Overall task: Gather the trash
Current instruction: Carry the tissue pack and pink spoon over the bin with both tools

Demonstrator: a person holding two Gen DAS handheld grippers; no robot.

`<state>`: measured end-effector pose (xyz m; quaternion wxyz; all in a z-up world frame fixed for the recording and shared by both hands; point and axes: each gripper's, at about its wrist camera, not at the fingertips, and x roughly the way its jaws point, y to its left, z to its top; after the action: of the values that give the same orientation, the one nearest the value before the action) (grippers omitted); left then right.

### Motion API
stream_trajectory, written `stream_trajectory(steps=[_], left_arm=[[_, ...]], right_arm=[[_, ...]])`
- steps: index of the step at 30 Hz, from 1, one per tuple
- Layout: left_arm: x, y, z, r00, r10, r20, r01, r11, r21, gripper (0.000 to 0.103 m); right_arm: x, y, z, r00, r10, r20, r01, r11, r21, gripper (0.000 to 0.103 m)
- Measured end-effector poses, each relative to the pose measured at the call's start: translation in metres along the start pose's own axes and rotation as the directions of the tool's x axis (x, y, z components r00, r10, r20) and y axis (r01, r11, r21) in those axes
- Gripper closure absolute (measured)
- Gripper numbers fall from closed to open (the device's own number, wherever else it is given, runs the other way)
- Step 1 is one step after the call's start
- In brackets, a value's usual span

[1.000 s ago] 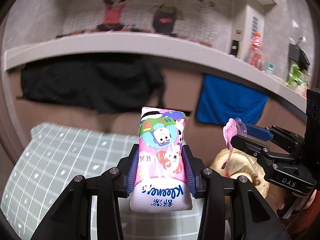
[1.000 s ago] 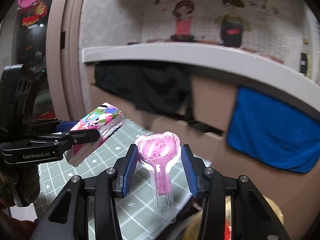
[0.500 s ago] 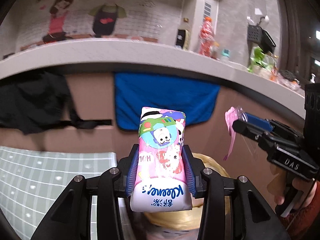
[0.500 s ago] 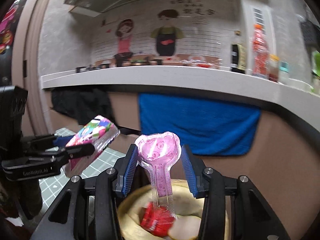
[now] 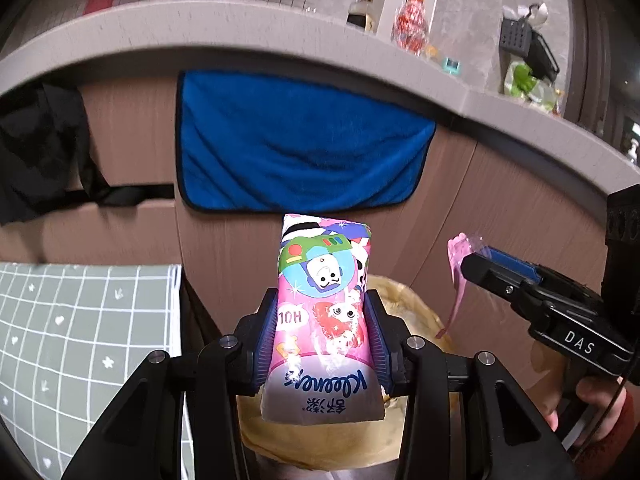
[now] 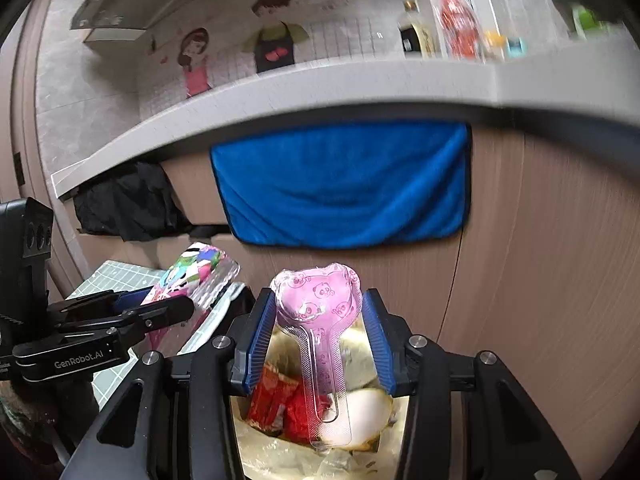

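My left gripper (image 5: 322,336) is shut on a pink cartoon-printed Kleenex tissue pack (image 5: 324,312) and holds it above a trash bin lined with a yellowish bag (image 5: 320,440). My right gripper (image 6: 318,336) is shut on a pink heart-shaped plastic lollipop wrapper (image 6: 316,304), directly over the same bin (image 6: 280,452), which holds red wrappers (image 6: 280,404) and white trash. The right gripper also shows in the left wrist view (image 5: 476,264) at the right, and the left gripper in the right wrist view (image 6: 168,308) at the left.
A table with a green checked cloth (image 5: 80,340) lies left of the bin. Behind stands a wood-panelled counter front (image 6: 540,280) with a blue towel (image 5: 304,144) and a black cloth (image 5: 36,160) hanging on it. Bottles (image 5: 408,24) stand on the countertop.
Both grippers have swung right from over the table, holding their items, and now sit over the trash bin; the bin's contents have come into the right wrist view.
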<state>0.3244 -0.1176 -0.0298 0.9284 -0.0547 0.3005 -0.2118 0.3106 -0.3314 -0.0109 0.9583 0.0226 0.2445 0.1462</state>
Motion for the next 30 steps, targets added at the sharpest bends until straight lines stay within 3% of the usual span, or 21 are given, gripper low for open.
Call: stream_trajectory(steps=[9, 30], left_arm=[[0.034, 0.006, -0.023, 0.998, 0.007, -0.07, -0.008, 1.0, -0.01, 0.061], [0.071, 0.017, -0.043, 0.988, 0.003, -0.157, -0.013, 0.998, -0.06, 0.061]], right_arm=[[0.029, -0.027, -0.029, 0.997, 0.006, -0.072, 0.002, 0.994, 0.108, 0.061], [0.069, -0.037, -0.057, 0.983, 0.011, -0.182, 0.018, 0.987, 0.157, 0.061]])
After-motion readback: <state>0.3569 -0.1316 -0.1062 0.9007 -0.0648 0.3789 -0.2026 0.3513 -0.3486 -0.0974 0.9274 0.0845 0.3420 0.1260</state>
